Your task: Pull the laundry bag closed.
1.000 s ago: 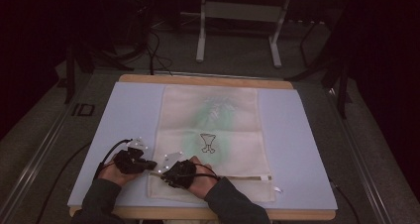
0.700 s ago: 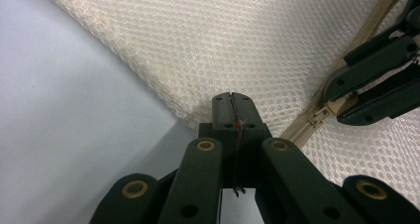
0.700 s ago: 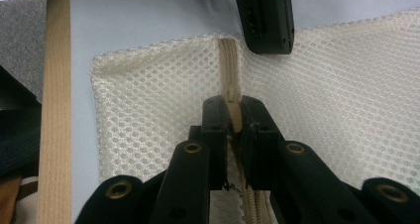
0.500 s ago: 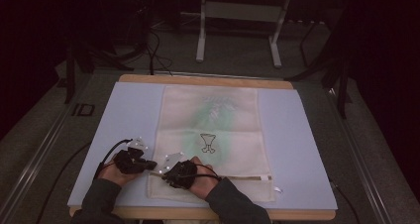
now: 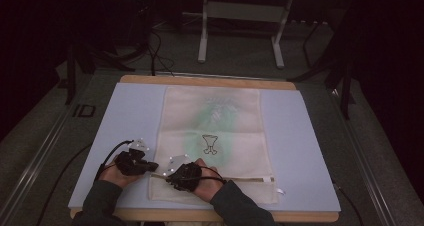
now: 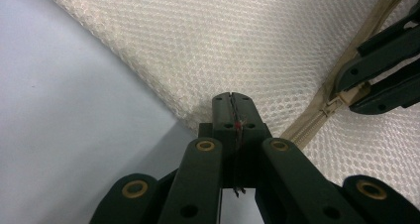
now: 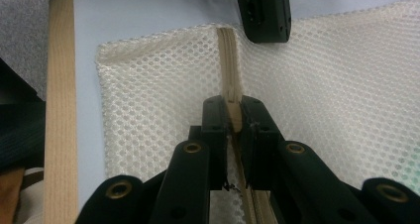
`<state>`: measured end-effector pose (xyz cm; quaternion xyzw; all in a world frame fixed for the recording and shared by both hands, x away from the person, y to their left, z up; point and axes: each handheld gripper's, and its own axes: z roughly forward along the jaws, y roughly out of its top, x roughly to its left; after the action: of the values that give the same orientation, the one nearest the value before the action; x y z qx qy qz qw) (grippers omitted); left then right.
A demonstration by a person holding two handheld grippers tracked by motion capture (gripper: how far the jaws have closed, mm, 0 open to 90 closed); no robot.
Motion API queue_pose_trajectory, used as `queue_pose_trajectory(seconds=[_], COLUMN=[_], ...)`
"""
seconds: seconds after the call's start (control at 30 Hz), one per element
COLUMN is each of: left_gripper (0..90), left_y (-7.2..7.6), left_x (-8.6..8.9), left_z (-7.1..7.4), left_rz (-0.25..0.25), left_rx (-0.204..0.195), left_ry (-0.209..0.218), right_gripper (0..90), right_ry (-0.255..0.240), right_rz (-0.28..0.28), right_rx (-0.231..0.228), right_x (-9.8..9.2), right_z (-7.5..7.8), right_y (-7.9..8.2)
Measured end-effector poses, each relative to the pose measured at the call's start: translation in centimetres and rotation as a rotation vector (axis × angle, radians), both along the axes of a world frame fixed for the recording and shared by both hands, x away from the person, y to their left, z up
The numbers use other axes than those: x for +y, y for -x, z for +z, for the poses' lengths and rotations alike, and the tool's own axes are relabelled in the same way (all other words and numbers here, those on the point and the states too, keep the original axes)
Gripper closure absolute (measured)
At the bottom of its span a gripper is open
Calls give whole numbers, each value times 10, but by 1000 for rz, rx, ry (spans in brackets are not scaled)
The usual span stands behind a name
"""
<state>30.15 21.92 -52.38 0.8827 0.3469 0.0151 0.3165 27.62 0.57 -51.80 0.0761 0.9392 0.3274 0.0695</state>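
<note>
A cream mesh bag [image 5: 215,131] lies flat on the light blue table top [image 5: 310,151], its zipper [image 5: 245,180] running along the near edge. My left gripper [image 5: 152,167] is at the bag's near left edge and is shut on the mesh [image 6: 223,40], jaws pressed together [image 6: 232,102]. Just to its right, my right gripper [image 5: 171,177] points left along the zipper [image 7: 229,50] and is shut on the zipper pull [image 7: 233,115]. The right gripper's jaws also show in the left gripper view, with the pull [image 6: 346,94] between them. The left gripper's tip [image 7: 262,16] sits at the zipper's end.
Something pale green [image 5: 220,116] shows through the mesh, along with a dark printed figure [image 5: 210,143]. The table's wooden rim [image 5: 210,78] [image 7: 59,85] borders the blue surface. Metal stand legs [image 5: 202,36] and cables [image 5: 155,46] lie on the floor beyond the table.
</note>
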Motion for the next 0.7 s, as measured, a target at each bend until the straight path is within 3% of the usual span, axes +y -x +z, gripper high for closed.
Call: queue_pose_trajectory(seconds=[0.7], left_gripper=[900], left_y=[0], left_x=[0], left_z=[0], left_rz=[2], left_rx=[-1], left_ry=[-2], right_gripper=[822], right_ry=[15], right_rz=[-4], right_rx=[-9], right_x=[-9], right_z=[3], right_y=[3])
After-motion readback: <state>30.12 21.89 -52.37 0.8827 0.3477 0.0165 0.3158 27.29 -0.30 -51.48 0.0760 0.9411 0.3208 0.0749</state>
